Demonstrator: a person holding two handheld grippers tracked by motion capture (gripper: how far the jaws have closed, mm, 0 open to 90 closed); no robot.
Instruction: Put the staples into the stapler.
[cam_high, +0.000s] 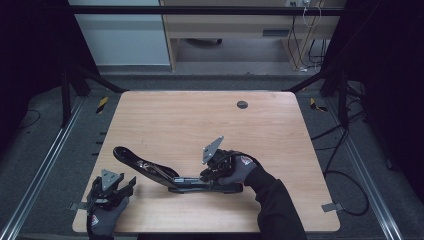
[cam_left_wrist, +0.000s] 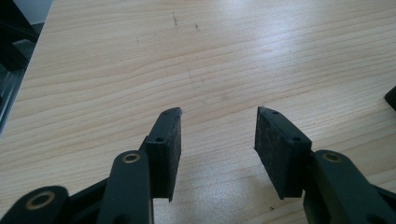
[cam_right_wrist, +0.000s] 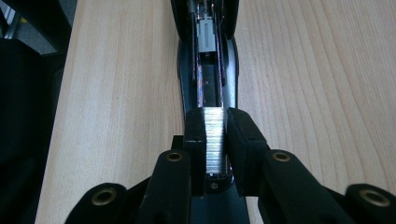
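Observation:
A black stapler (cam_high: 145, 167) lies swung open on the wooden table (cam_high: 200, 120), its lid stretching to the left and its base under my right hand. My right gripper (cam_right_wrist: 215, 116) is shut on a silver strip of staples (cam_right_wrist: 215, 137), held right over the stapler's open magazine channel (cam_right_wrist: 211, 79). In the high view the right gripper (cam_high: 207, 175) sits at the stapler's right half. My left gripper (cam_high: 129, 184) rests near the table's front left corner, apart from the stapler. Its jaws (cam_left_wrist: 218, 135) stand open over bare wood with nothing between them.
A dark round grommet (cam_high: 242, 104) sits at the table's far side. The stapler's black lid tip (cam_left_wrist: 391, 97) shows at the right edge of the left gripper view. Metal frame rails and cables run on the floor around the table.

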